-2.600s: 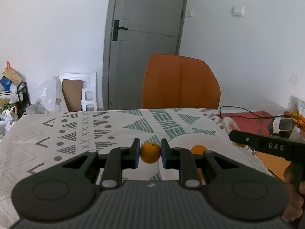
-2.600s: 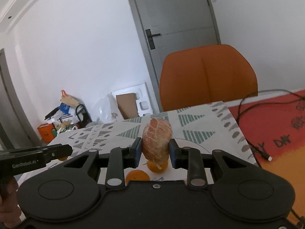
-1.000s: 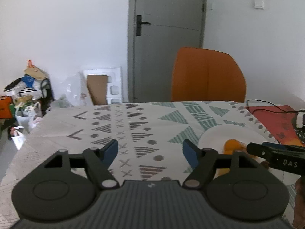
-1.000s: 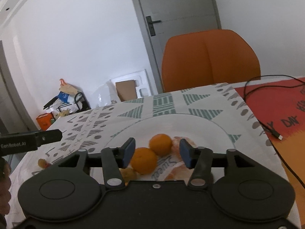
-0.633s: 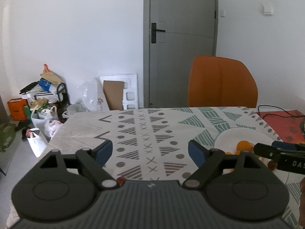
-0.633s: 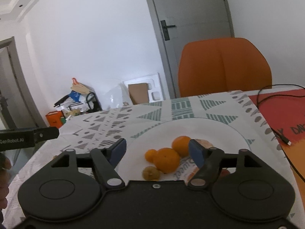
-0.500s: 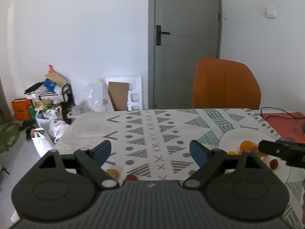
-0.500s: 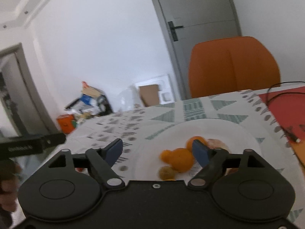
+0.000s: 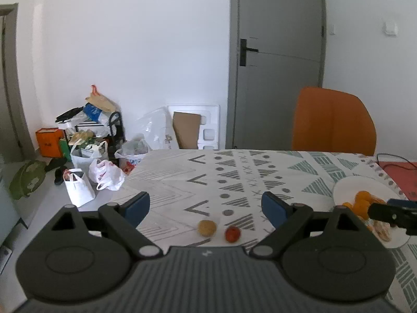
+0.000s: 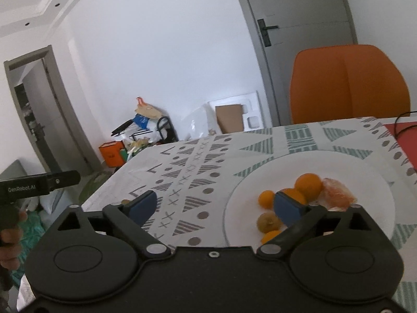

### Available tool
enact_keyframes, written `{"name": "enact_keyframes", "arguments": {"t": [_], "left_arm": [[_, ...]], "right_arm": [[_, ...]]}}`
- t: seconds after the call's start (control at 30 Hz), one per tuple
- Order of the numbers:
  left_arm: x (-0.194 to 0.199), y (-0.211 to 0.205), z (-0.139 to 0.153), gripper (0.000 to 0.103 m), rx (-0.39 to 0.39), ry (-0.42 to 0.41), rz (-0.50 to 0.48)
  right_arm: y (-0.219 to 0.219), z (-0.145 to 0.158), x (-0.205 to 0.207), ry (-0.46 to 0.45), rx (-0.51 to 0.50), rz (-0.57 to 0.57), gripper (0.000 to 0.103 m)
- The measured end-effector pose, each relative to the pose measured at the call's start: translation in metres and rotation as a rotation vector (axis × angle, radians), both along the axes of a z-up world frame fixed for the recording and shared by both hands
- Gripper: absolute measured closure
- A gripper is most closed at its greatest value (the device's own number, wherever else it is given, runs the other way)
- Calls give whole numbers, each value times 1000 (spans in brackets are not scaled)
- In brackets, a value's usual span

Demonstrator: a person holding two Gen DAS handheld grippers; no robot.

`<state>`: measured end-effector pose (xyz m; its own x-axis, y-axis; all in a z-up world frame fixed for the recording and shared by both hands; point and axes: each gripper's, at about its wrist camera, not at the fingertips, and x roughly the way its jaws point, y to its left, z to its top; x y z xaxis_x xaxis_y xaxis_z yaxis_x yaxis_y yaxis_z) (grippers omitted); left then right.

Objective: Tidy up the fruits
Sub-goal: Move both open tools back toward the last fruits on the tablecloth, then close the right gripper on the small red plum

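A white plate point(image 10: 365, 172) on the patterned tablecloth holds several oranges point(image 10: 308, 184), a netted fruit point(image 10: 336, 194) and a small brownish fruit point(image 10: 268, 221). The plate also shows at the right of the left wrist view point(image 9: 349, 185). A small yellow-brown fruit point(image 9: 207, 228) and a small red fruit point(image 9: 232, 233) lie loose on the cloth just ahead of my left gripper point(image 9: 206, 206), which is open and empty. My right gripper point(image 10: 216, 206) is open and empty, at the plate's left edge, its right finger over the oranges.
An orange chair point(image 9: 333, 122) stands behind the table by a grey door point(image 9: 276, 78). Bags and boxes point(image 9: 88, 151) crowd the floor at the left. A red mat with a black cable point(image 10: 401, 127) lies at the table's right end.
Both grippers let go of their fruit onto the plate, opened wide and pulled back. The left one swung left, bringing the two loose fruits into view. The right one turned left off the plate.
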<state>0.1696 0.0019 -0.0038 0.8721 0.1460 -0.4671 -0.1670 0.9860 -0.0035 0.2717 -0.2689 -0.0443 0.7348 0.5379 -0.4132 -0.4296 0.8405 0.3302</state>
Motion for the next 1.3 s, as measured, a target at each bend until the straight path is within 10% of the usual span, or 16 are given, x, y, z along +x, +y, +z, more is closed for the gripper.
{"name": "enact_keyframes", "arguments": {"t": [1.3], "left_arm": [[17, 106, -42, 11, -184, 77, 6]], "right_arm": [[121, 0, 24, 80, -153, 104, 2]]}}
